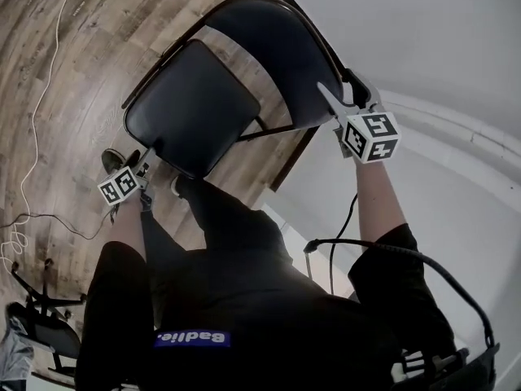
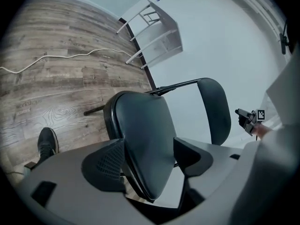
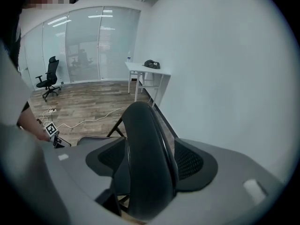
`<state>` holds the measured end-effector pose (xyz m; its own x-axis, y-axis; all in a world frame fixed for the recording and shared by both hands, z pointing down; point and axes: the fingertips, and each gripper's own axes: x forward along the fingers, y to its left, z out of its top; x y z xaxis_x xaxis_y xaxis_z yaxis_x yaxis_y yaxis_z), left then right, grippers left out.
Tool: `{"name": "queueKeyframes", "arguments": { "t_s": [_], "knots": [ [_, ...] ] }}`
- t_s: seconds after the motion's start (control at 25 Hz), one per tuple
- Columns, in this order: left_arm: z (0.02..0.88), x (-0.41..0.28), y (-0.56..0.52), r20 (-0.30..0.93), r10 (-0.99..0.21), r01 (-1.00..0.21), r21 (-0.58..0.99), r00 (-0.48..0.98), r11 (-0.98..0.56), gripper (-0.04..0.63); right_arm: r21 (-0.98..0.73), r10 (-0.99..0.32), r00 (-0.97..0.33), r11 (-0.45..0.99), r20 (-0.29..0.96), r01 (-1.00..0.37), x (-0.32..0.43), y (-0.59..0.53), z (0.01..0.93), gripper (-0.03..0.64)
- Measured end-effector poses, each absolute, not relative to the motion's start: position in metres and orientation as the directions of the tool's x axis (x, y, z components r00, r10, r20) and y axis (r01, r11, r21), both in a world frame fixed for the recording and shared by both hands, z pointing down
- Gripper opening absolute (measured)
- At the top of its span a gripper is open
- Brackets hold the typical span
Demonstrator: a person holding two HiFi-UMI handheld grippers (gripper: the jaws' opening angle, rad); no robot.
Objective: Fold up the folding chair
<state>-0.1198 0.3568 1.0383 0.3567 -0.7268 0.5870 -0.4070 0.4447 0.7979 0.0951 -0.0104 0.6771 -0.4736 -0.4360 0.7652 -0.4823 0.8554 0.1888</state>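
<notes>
Black folding chair stands unfolded on wood floor beside a white wall; left gripper jaws released, spread either side of the seat front edge; right gripper jaws likewise apart, straddling the backrest top.

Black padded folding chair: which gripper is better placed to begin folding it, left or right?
Left, probably. The left gripper has open fingers astride the black padded seat, whose front edge must swing up; the right gripper only straddles the black backrest, good for steadying.
</notes>
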Motion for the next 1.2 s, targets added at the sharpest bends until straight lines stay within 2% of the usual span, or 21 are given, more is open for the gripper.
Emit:
{"name": "queueKeyframes", "arguments": {
  "t_s": [0.12, 0.48, 0.8, 1.08, 1.2],
  "knots": [
    [1.07, -0.12, 0.364, 0.603, -0.726, -0.384, 0.788, 0.331, 0.481, 0.325, 0.198, -0.432, -0.465, 0.86, 0.773, -0.47, 0.092, -0.025, 0.691, 0.34],
    [1.127, -0.106, 0.367, 0.549, -0.78, -0.259, 0.834, 0.299, 0.488, 0.373, 0.219, -0.376, -0.416, 0.9, 0.828, -0.377, 0.087, -0.037, 0.745, 0.4],
    [1.143, -0.113, 0.345, 0.46, -0.841, -0.204, 0.886, 0.284, 0.416, 0.373, 0.225, -0.36, -0.376, 0.906, 0.853, -0.358, 0.102, -0.046, 0.769, 0.4],
    [1.149, -0.108, 0.325, 0.433, -0.857, -0.166, 0.901, 0.28, 0.401, 0.371, 0.227, -0.32, -0.309, 0.925, 0.896, -0.304, 0.106, -0.047, 0.792, 0.397],
    [1.149, -0.103, 0.319, 0.457, -0.848, -0.171, 0.889, 0.269, 0.425, 0.371, 0.235, -0.31, -0.285, 0.934, 0.907, -0.27, 0.108, -0.042, 0.798, 0.365]
  ]
}}
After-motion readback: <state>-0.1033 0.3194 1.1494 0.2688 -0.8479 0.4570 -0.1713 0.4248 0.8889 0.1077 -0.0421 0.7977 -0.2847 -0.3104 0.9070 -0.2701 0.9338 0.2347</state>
